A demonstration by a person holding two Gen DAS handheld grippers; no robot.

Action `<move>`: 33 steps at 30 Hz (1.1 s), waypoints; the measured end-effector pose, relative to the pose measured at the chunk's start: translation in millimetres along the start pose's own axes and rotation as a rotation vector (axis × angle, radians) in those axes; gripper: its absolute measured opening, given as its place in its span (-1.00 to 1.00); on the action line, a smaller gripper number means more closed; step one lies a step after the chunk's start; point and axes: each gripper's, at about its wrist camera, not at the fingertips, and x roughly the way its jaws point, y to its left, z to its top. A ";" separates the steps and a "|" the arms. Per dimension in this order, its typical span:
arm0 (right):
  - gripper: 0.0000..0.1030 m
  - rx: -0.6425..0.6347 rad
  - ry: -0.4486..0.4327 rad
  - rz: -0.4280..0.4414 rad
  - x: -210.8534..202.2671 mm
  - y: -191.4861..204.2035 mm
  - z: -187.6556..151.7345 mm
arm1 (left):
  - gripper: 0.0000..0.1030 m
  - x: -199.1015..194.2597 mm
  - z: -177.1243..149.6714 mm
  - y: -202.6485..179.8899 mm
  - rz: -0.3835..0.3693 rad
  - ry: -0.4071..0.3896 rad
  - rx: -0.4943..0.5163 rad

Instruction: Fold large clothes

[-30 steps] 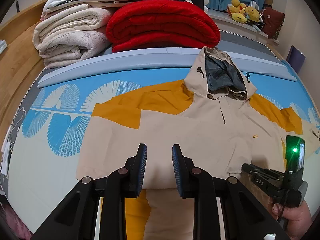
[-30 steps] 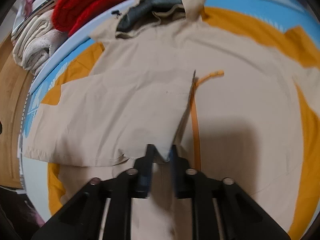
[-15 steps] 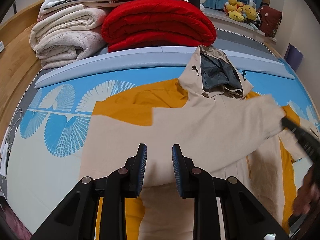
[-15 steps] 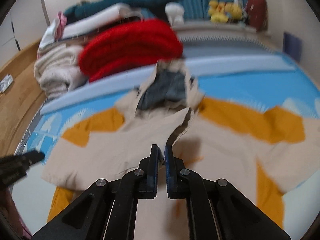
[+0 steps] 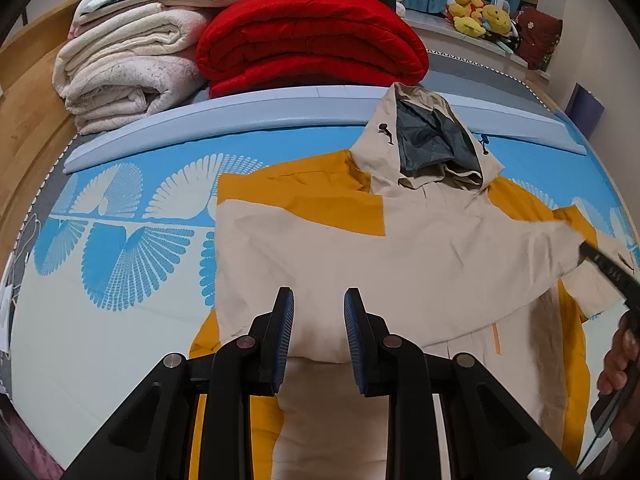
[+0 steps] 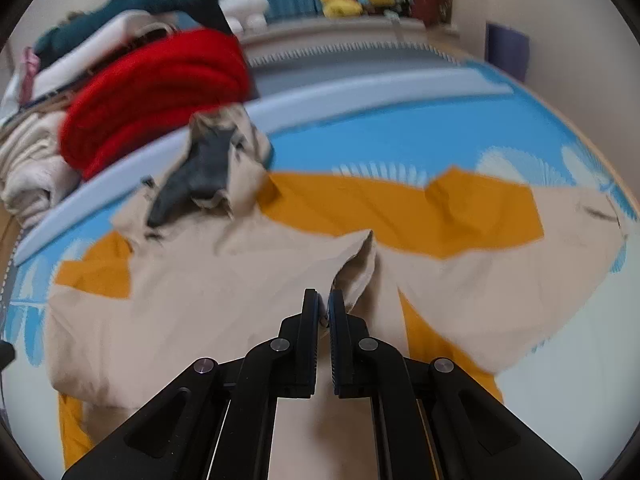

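A beige and mustard hooded jacket [image 5: 400,248] lies front up on the blue patterned sheet, hood [image 5: 432,140] toward the far side. My left gripper [image 5: 319,300] hovers open over the jacket's lower chest with nothing between its pads. My right gripper [image 6: 325,300] is shut on the end of a beige sleeve [image 6: 356,268], which rises in a fold from its fingers. In the left wrist view that gripper [image 5: 604,266] shows at the right edge, holding the sleeve stretched across the jacket's chest, with a hand [image 5: 622,356] below it.
Folded red [image 5: 312,48] and cream [image 5: 128,72] blankets are stacked behind a pale blue ridge [image 5: 240,116] at the far side. Plush toys [image 5: 480,16] sit on a ledge beyond. A wooden bed frame [image 5: 24,128] runs along the left.
My right gripper has closed on the sleeve end, risen and carried it to the right over the jacket's chest. The left gripper has stayed still.
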 end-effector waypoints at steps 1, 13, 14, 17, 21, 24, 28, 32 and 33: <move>-0.89 -0.006 -0.031 0.009 -6.8 1.8 3.0 | -0.55 0.2 0.1 2.0 0.000 0.001 -0.003; -0.78 0.094 -0.081 -0.166 -13.9 -31.4 19.5 | -0.55 5.6 14.1 126.6 0.044 0.030 -0.318; -0.73 0.113 -0.080 -0.158 -14.4 -37.1 20.4 | -0.55 7.8 12.8 133.8 0.040 0.040 -0.336; -0.57 0.153 -0.029 -0.092 -3.2 -46.0 18.8 | -0.55 16.8 7.0 144.3 0.015 0.075 -0.377; -0.36 0.223 0.150 -0.003 36.0 -56.3 1.2 | -0.55 30.4 -0.8 139.4 -0.035 0.124 -0.397; -0.34 0.285 0.287 -0.010 65.4 -68.3 -19.0 | -0.55 35.4 -1.4 128.4 -0.045 0.141 -0.375; -0.31 0.366 0.369 -0.020 87.8 -90.5 -36.8 | -0.55 38.1 -1.2 115.9 -0.050 0.144 -0.339; -0.26 0.456 0.379 0.013 94.3 -108.2 -41.4 | -0.55 45.5 -2.6 107.5 -0.055 0.165 -0.316; -0.26 0.462 0.375 0.028 94.8 -109.4 -40.5 | -0.55 47.5 -3.1 105.0 -0.054 0.168 -0.309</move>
